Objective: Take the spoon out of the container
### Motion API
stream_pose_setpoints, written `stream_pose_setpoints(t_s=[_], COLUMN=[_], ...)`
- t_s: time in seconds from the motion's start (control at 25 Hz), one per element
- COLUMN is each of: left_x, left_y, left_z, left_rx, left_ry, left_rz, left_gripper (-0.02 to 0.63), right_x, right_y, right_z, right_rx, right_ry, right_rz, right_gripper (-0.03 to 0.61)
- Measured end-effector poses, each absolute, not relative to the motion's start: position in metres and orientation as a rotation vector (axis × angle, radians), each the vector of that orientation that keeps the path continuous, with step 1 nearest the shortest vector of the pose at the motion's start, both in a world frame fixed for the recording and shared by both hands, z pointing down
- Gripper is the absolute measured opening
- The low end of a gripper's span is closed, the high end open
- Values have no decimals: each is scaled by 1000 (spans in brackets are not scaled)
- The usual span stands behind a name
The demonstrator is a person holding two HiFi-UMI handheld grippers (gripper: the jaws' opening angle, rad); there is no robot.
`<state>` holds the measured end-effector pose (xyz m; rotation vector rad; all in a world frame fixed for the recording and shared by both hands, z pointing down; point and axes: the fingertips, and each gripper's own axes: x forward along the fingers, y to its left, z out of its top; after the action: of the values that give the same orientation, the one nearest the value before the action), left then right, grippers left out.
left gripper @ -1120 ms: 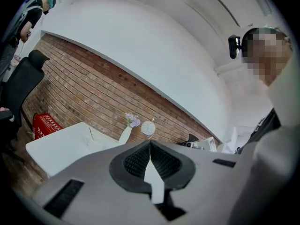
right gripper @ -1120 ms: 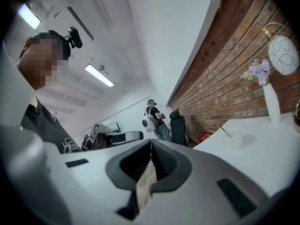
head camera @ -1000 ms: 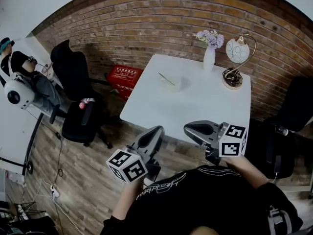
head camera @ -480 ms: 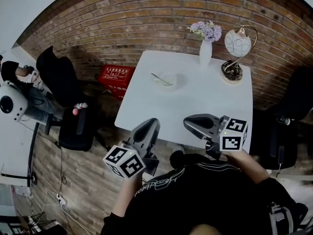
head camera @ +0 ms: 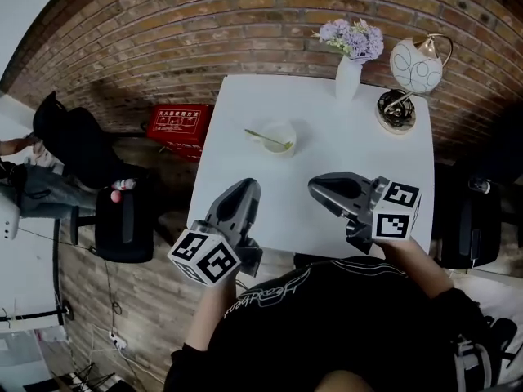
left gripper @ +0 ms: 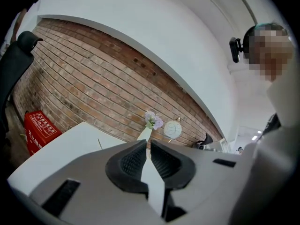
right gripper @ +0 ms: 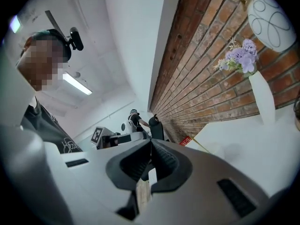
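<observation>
Lying in the container (head camera: 289, 142), the spoon (head camera: 268, 139) is seen well apart from the left gripper (head camera: 245, 189) and right gripper (head camera: 315, 188) — each held at the near edge of the table (head camera: 351, 149), jaws closed on nothing, presumably for approach.

The white square worktop (head camera: 327, 149) lies bare from its near edge to the small white round container (head camera: 283, 148), while a white vase of purple flowers (head camera: 348, 82) and white globe lamp (head camera: 416, 66) crowd the far right.
</observation>
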<state>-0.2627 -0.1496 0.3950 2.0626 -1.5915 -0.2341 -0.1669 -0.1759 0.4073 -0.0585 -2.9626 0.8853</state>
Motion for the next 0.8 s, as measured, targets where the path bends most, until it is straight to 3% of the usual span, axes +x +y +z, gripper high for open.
stream_pose_setpoints(t_s=[0.16,0.28,0.56,0.8], left_x=[-281,-294,-328,-345], left_y=[-184,-205,-243,-265], left_z=[404,414,446,489], left_rx=[2035,2011,1913,1847], left_ry=[-1593,-1587,-1593,-1608], left_rz=[-207,-191,-185,-93], left_gripper=[11,85,167,175], right_x=[-175,-179,-179,-168], right_y=[-207,-222,-241,-255], right_z=[411,418,424,431], right_rx=[-2,38,137,240], right_ry=[-2961,-2961,-2956,-2950], right_rz=[906,929,938,959], right_gripper=[-3,-3,-3,-3])
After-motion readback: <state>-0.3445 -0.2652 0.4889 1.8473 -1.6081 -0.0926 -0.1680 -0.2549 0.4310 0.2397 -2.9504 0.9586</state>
